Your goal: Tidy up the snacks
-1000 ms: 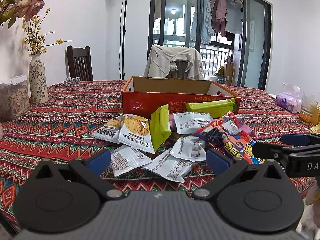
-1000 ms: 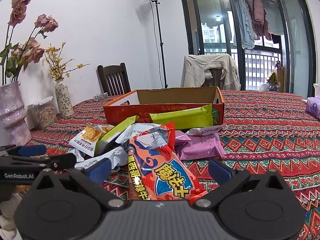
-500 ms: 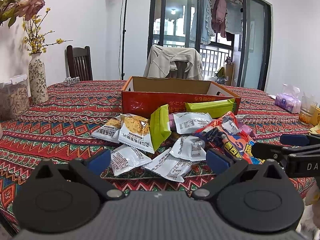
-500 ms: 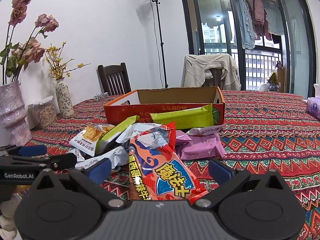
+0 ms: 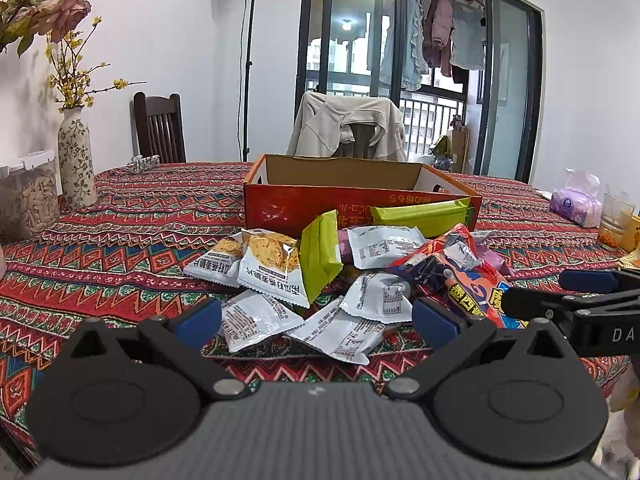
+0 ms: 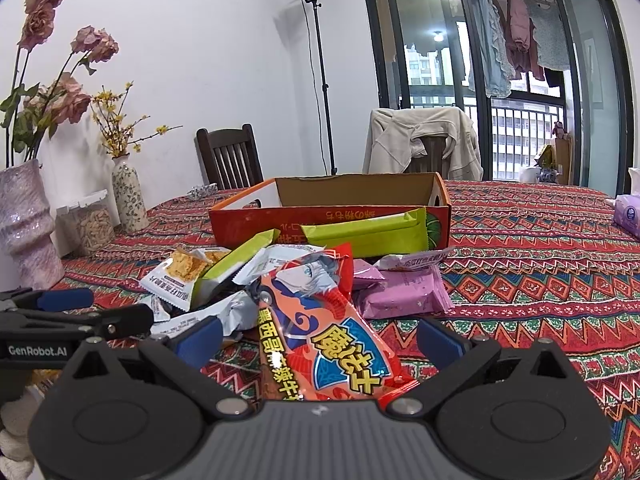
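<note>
A pile of snack packets lies on the patterned tablecloth in front of an open red cardboard box (image 5: 360, 204) (image 6: 332, 220). It holds white cracker packets (image 5: 272, 264), green packs (image 5: 320, 256) (image 6: 364, 232), pink packs (image 6: 400, 296) and a long orange-red bag (image 6: 332, 336) (image 5: 468, 284). My left gripper (image 5: 316, 322) is open just short of the white packets (image 5: 256, 320), holding nothing. My right gripper (image 6: 320, 338) is open with the near end of the orange-red bag lying between its fingers, not pinched. Its fingers (image 5: 532, 304) show at the right edge of the left wrist view.
Flower vases (image 5: 76, 160) (image 6: 28, 224) and a clear lidded container (image 5: 26, 196) stand at the table's left. A tissue pack (image 5: 576, 204) and a glass (image 5: 614, 220) are at the right. Chairs (image 5: 158, 128), one draped with a jacket (image 5: 348, 128), stand behind the table.
</note>
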